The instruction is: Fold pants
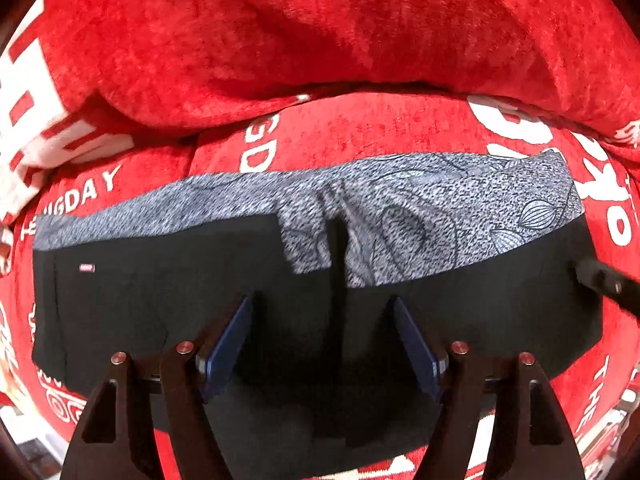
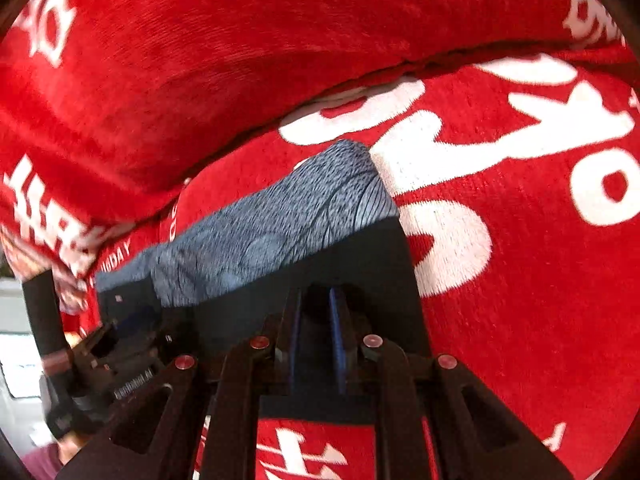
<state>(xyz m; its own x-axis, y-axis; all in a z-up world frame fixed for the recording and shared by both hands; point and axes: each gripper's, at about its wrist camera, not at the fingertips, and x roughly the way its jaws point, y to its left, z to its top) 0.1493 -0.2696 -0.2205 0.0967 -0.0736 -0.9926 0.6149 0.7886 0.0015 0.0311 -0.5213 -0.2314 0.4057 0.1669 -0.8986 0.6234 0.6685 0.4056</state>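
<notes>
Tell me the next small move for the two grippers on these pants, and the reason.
Probably close the left gripper on the black fabric. Its jaws stand wide apart over the pants, while the right gripper, jaws nearly together, seems already clamped on the black edge. The pants lie flat on the red blanket, ready to lift and fold.

I seem to be working in a home, on a sofa or bed: a plush red blanket with white lettering (image 1: 400, 128) covers the soft surface, and a matching fuzzy red cushion (image 2: 224, 60) bulges behind it.
</notes>
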